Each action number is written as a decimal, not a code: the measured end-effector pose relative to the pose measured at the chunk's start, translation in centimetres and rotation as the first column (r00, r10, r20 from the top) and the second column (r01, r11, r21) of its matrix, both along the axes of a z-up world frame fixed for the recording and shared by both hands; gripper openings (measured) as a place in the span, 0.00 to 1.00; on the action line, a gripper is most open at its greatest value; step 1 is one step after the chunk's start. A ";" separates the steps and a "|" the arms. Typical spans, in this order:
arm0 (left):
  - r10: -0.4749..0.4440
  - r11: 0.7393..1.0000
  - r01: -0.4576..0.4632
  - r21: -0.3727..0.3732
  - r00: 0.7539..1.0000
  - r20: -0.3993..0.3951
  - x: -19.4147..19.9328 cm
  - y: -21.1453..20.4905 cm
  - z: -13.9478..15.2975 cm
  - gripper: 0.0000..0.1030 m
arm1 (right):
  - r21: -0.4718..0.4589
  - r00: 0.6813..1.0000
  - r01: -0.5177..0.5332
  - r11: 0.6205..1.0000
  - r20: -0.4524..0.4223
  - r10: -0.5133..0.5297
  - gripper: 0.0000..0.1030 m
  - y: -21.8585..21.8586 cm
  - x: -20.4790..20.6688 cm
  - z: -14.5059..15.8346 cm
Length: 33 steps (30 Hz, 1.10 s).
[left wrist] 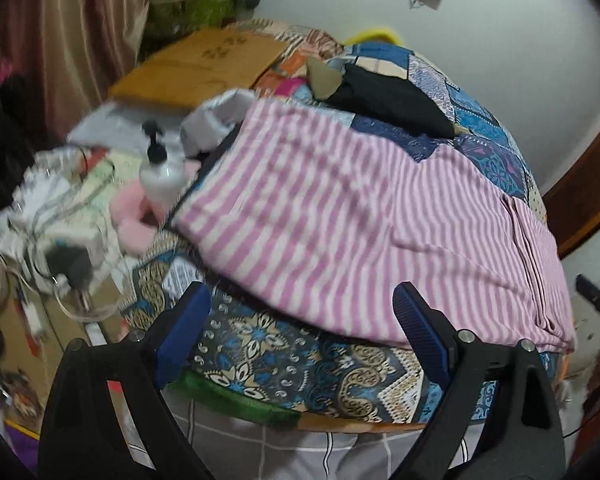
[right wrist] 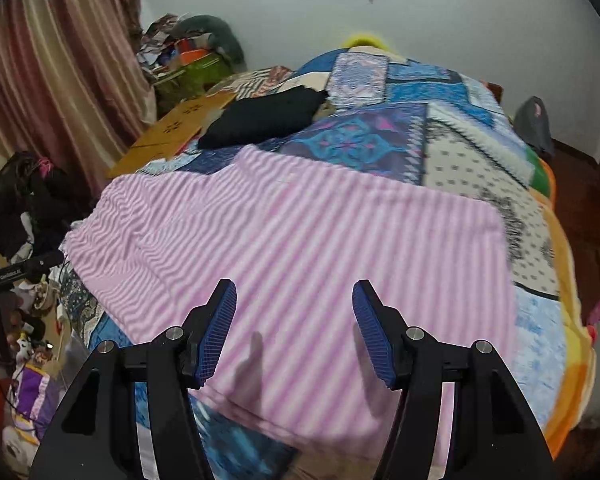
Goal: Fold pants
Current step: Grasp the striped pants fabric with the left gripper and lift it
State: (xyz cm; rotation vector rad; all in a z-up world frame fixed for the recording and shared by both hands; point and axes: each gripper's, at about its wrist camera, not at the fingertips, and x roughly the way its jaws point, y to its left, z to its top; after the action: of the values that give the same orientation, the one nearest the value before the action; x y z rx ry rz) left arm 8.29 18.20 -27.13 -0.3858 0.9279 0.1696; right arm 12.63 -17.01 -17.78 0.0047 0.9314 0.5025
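Pink-and-white striped pants (left wrist: pixel 340 216) lie spread flat on a patterned blue quilt (left wrist: pixel 284 352), and they fill the middle of the right wrist view (right wrist: pixel 292 248). My left gripper (left wrist: pixel 300 300) hovers open over the quilt near the bed's front edge, just short of the pants' near hem, with nothing between its blue pads. My right gripper (right wrist: pixel 294 300) hangs open above the near part of the pants; its pads are apart and clear of the cloth, which shows their shadows.
A folded black garment (left wrist: pixel 388 96) lies farther back on the quilt (right wrist: pixel 460 152). A white pump bottle (left wrist: pixel 162 168), a pink fluffy thing (left wrist: pixel 132 224) and clutter crowd the bed's left side. A cardboard sheet (left wrist: pixel 204 64) lies beyond, and curtains (right wrist: pixel 48 92) hang on the left.
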 end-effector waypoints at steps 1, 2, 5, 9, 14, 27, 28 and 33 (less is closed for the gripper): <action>-0.001 1.000 0.001 -0.022 1.000 -0.007 -0.1 0.3 -0.5 0.91 | -0.013 1.000 -0.008 1.000 -0.006 0.008 0.55 0.8 0.1 -0.5; -0.003 0.999 0.002 -0.053 1.000 -0.016 0.0 0.6 -1.1 0.91 | -0.024 1.000 -0.018 1.000 -0.016 0.018 0.55 1.5 0.3 -1.2; -0.014 0.986 0.008 -0.165 0.999 -0.035 0.3 1.0 -3.1 0.91 | -0.055 0.998 -0.047 0.997 -0.049 0.045 0.55 3.1 0.2 -2.7; -0.012 0.972 0.006 -0.237 1.000 -0.027 0.9 1.3 -4.2 0.91 | -0.097 0.998 -0.063 0.993 -0.028 0.061 0.59 4.0 -0.1 -3.3; -0.014 0.966 0.010 -0.258 1.000 -0.011 3.4 1.7 -4.5 0.91 | -0.082 0.997 -0.070 0.994 -0.041 0.067 0.59 3.8 0.4 -3.4; -0.041 0.983 0.040 -0.181 0.999 -0.005 8.5 1.2 -3.7 0.18 | -0.022 0.996 -0.061 0.998 -0.069 0.060 0.59 3.4 0.8 -3.0; -0.045 0.987 0.045 -0.157 0.999 0.007 8.4 0.9 -3.2 0.18 | -0.011 0.996 -0.056 0.998 -0.074 0.055 0.59 3.2 0.9 -2.9; -0.102 0.995 0.099 0.029 0.989 0.110 7.9 -1.7 2.3 0.17 | 0.013 0.997 0.002 1.000 -0.073 -0.001 0.59 1.0 0.9 -2.2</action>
State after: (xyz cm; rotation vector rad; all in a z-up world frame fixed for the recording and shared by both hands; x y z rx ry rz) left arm 16.17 16.54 -24.88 -0.3226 0.8324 0.0664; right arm 13.58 -16.00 -19.97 0.0352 0.9991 0.5095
